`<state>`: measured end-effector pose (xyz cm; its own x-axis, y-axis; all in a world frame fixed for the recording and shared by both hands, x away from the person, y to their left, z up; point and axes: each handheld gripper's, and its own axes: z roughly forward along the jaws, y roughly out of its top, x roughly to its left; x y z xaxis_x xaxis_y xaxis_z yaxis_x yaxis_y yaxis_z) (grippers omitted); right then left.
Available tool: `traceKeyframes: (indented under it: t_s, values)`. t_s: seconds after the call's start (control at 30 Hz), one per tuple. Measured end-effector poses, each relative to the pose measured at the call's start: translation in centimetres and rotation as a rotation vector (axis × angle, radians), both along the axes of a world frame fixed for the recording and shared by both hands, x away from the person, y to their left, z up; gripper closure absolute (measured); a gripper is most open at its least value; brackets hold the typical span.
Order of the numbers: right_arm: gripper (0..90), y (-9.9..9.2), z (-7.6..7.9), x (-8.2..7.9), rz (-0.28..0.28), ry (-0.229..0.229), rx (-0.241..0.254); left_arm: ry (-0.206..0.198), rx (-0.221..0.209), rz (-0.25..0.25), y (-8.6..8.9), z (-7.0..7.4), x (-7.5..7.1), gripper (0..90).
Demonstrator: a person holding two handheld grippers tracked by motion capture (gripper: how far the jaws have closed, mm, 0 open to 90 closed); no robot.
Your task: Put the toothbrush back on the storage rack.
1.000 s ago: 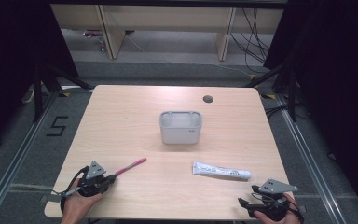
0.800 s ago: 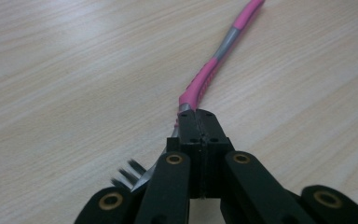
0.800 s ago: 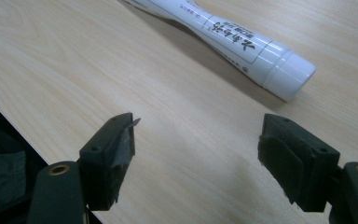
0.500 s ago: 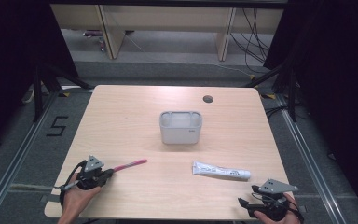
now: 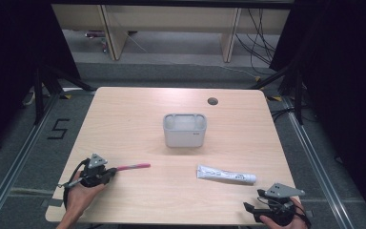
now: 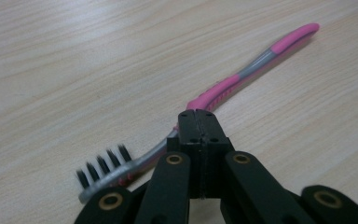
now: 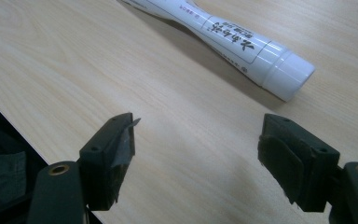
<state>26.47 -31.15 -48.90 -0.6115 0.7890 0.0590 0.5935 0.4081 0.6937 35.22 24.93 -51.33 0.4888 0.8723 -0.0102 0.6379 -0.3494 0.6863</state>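
The left gripper (image 6: 198, 116) clamps the pink toothbrush (image 5: 132, 166) near its neck, at seven o'clock from the white bin (image 5: 185, 130), handle aimed its way, likely for lifting it in, while the right gripper (image 7: 196, 140) waits wide open just short of the toothpaste tube (image 7: 223, 39).

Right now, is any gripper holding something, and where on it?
The left gripper is shut on the toothbrush at its neck, between bristles and pink handle. The right gripper is open and holds nothing.
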Motion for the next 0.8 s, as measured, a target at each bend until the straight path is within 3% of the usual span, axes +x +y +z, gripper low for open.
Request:
traceKeyframes:
  t_s: [0.23, 0.27, 0.37, 0.4, 0.43, 0.5, 0.6, 0.63, 0.73, 0.8]
  values:
    - [27.3, -0.1, 0.0, 0.1, 0.006, -0.009, -0.012, -0.006, -0.013, 0.003, -0.3, 0.3, 0.7, 89.5]
    - [27.3, -0.1, 0.0, 0.1, 0.006, -0.009, -0.011, -0.001, 0.007, -0.005, -0.3, 0.4, 0.9, 89.5]
    - [27.3, -0.1, 0.0, 0.1, 0.006, -0.014, -0.007, -0.002, -0.013, 0.01, -0.4, 0.4, 1.3, 89.5]
    - [27.3, -0.1, 0.0, 0.1, 0.006, -0.014, -0.006, -0.006, -0.001, 0.016, -0.4, 0.4, 1.4, 89.6]
    - [27.3, 0.1, 0.0, -0.1, -0.016, 0.02, 0.009, 0.002, -0.015, 0.014, -0.4, 0.5, 1.5, 89.6]
    - [27.3, 0.1, 0.0, -0.1, -0.014, 0.02, 0.01, 0.0, -0.013, 0.014, -0.3, 0.6, 1.6, 89.6]
    - [27.3, -0.1, 0.0, 0.1, 0.007, -0.005, -0.002, 0.006, -0.01, 0.025, -0.3, 0.6, 2.1, 89.6]
    - [27.3, -0.1, 0.0, 0.1, 0.005, -0.012, -0.005, 0.001, -0.026, 0.038, -0.4, 0.5, 2.2, 89.6]
    - [27.3, 0.0, 0.0, 0.0, -0.003, 0.008, 0.006, 0.009, -0.012, 0.045, -0.2, 0.5, 2.7, 89.6]
    - [27.3, -0.1, 0.0, 0.1, 0.003, -0.005, 0.003, 0.01, -0.016, 0.047, -0.2, 0.6, 3.1, 89.6]
